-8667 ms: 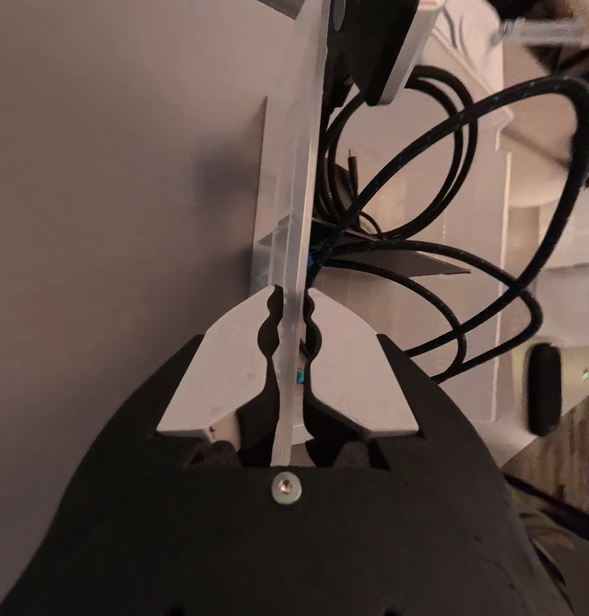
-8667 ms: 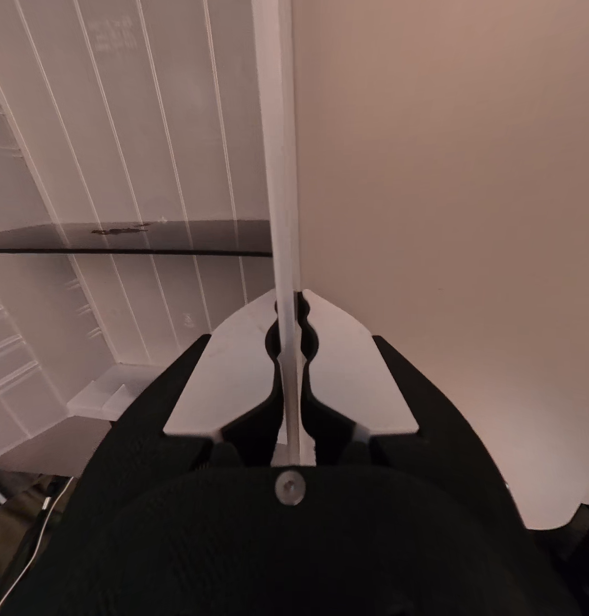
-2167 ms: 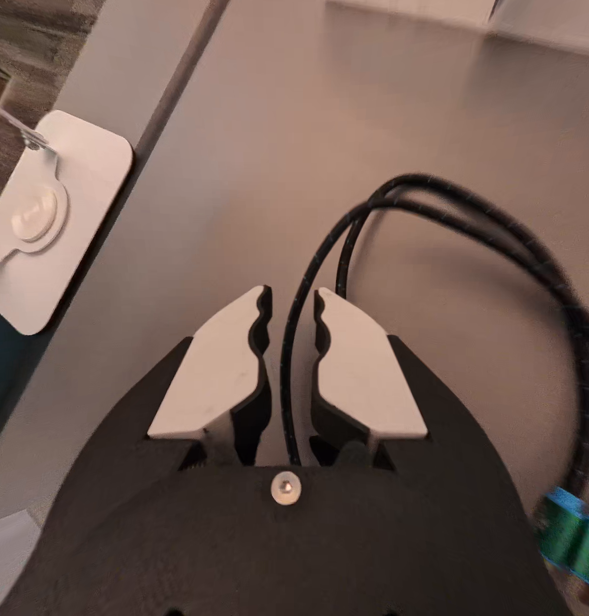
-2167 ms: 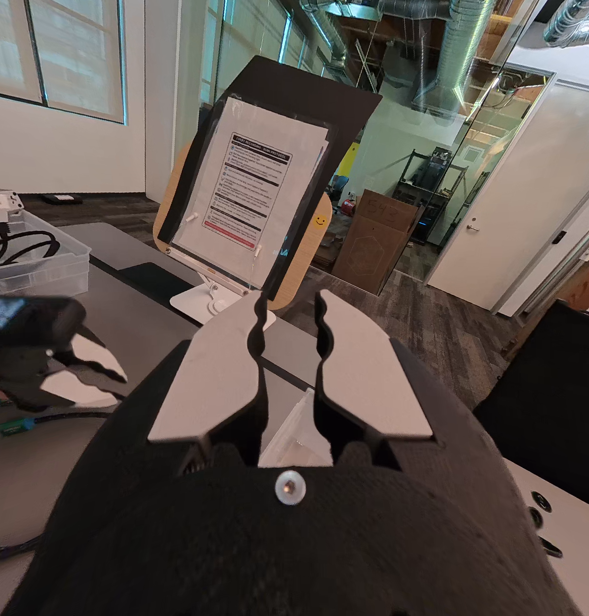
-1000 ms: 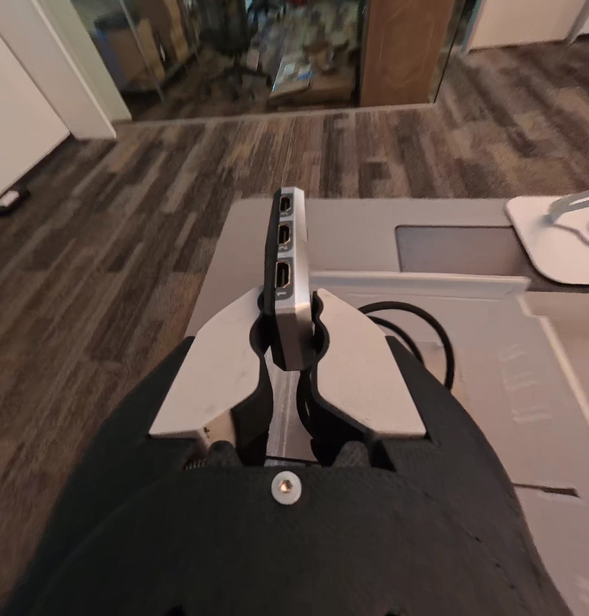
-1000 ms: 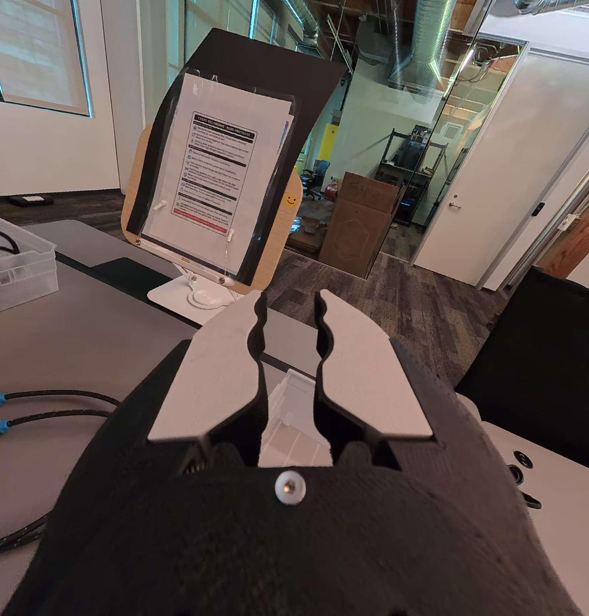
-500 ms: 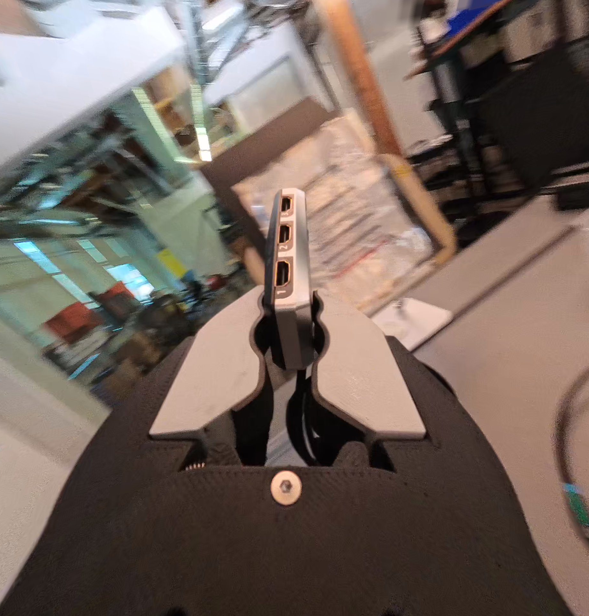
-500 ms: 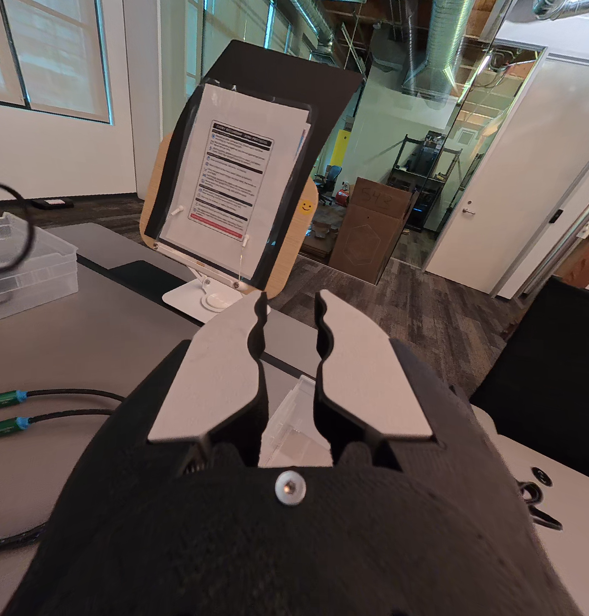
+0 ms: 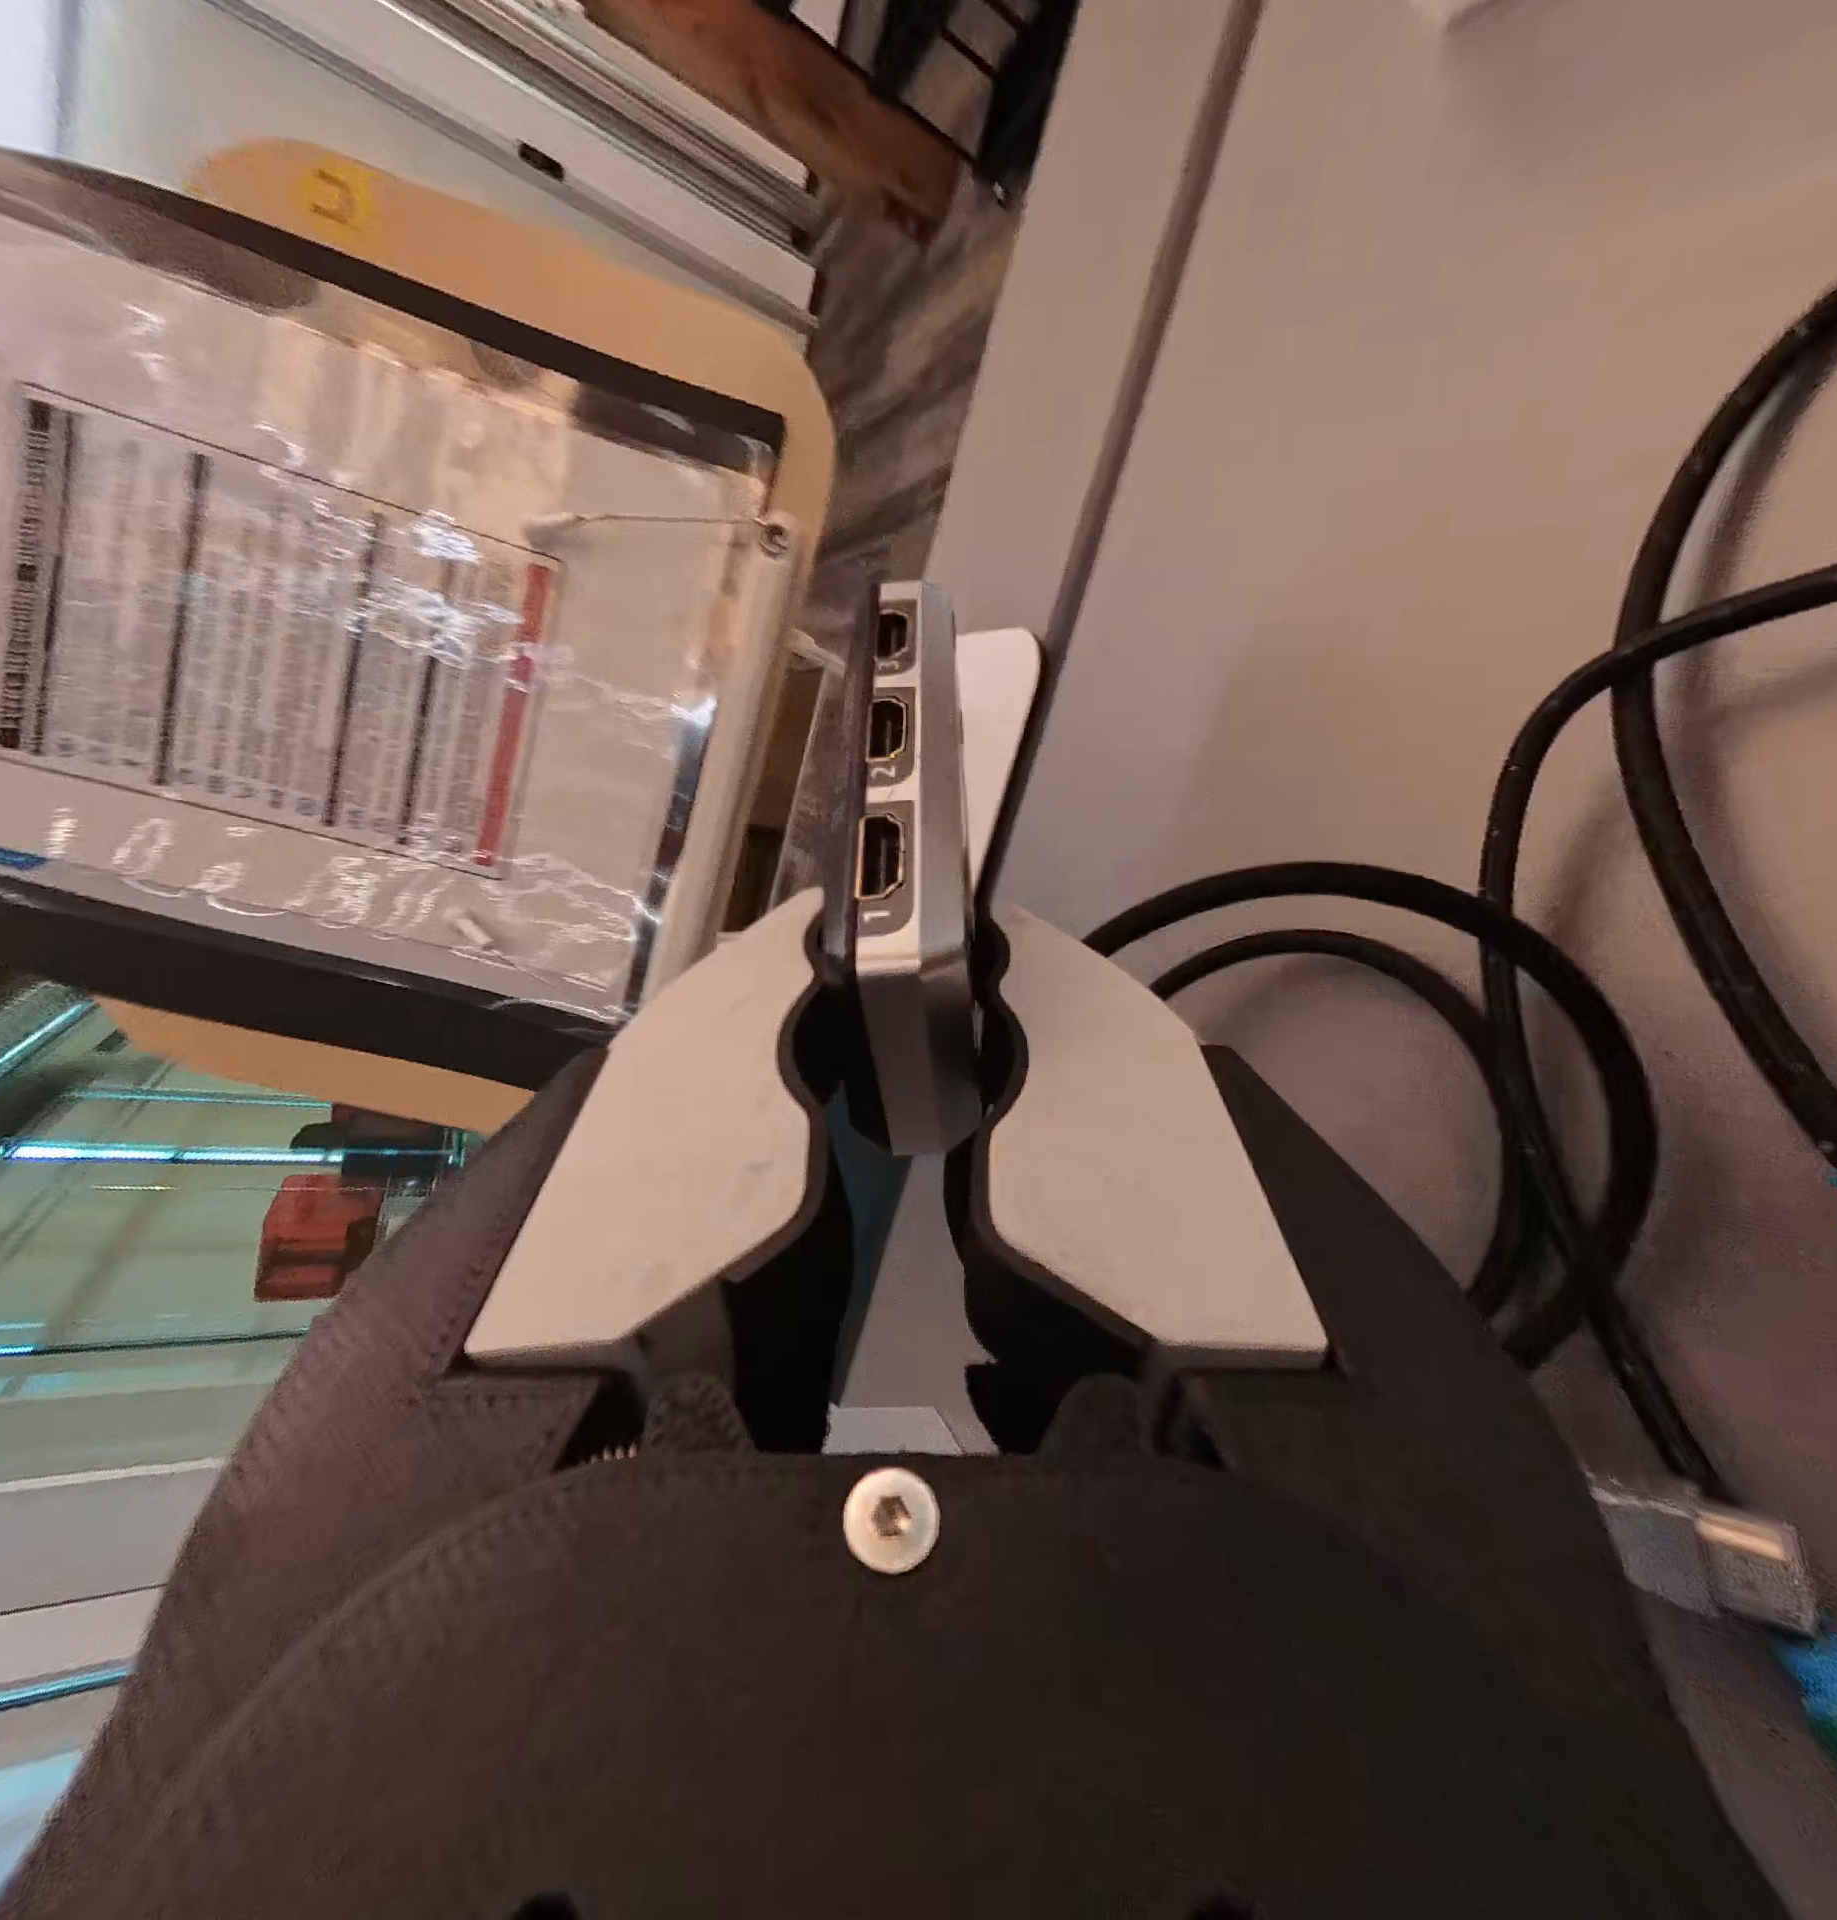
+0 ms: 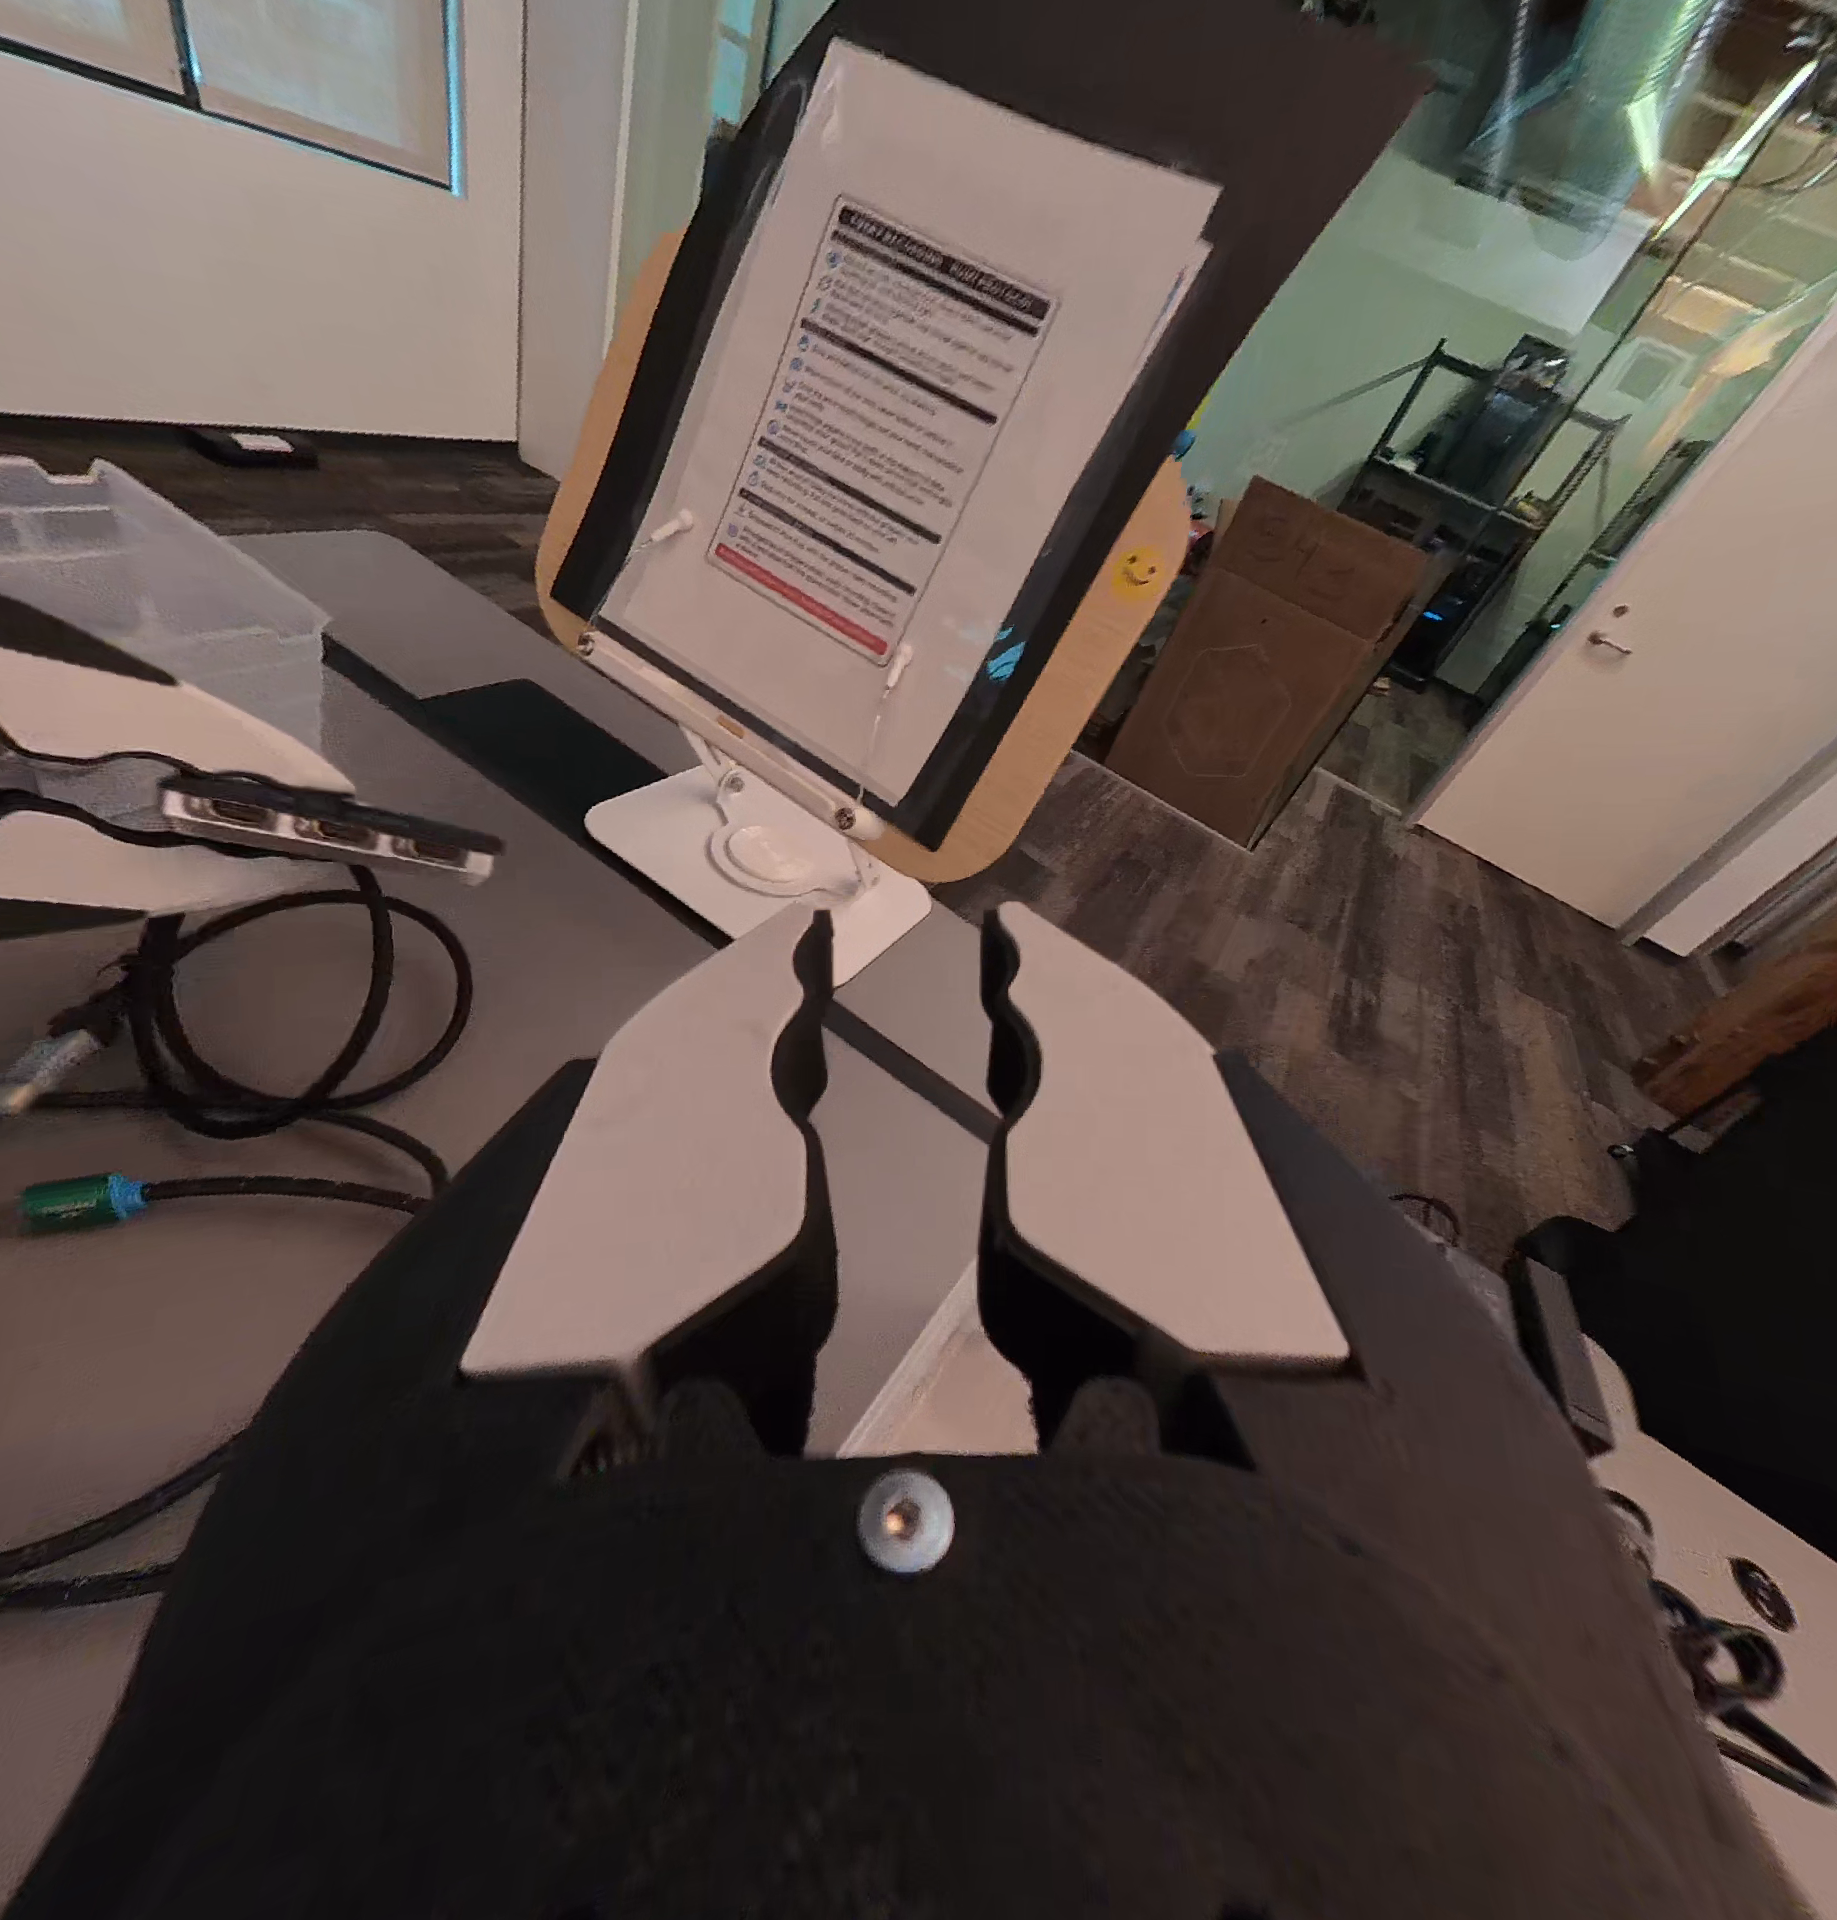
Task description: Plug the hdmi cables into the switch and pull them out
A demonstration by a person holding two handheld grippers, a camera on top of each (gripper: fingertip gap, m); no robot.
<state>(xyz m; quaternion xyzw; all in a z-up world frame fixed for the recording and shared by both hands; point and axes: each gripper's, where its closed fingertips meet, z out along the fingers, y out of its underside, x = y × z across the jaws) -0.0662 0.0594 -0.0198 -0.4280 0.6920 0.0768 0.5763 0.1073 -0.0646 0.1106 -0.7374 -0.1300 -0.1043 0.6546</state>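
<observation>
My left gripper (image 9: 909,925) is shut on the grey HDMI switch (image 9: 909,769), which stands on edge between the fingertips with three empty ports facing me. The view is rolled sideways. Black HDMI cables (image 9: 1516,935) lie looped on the grey table to the right, with a silver plug (image 9: 1714,1558) near the gripper body. In the right wrist view my right gripper (image 10: 903,925) is open and empty above the table. The left gripper (image 10: 270,821) shows at the far left holding the switch (image 10: 332,826) level over the cables (image 10: 301,1039). A green-and-blue plug (image 10: 83,1195) lies on the table.
A document stand (image 10: 893,468) with a printed sheet stands at the table's back edge; it also shows in the left wrist view (image 9: 374,623). A clear plastic bin (image 10: 114,540) sits at the back left. A clear lid (image 10: 945,1382) lies under my right gripper. A black chair (image 10: 1724,1247) is on the right.
My left gripper has swung round and rolled sideways with the switch, coming over the cables and into the right wrist view. My right gripper stays open and has tilted a little.
</observation>
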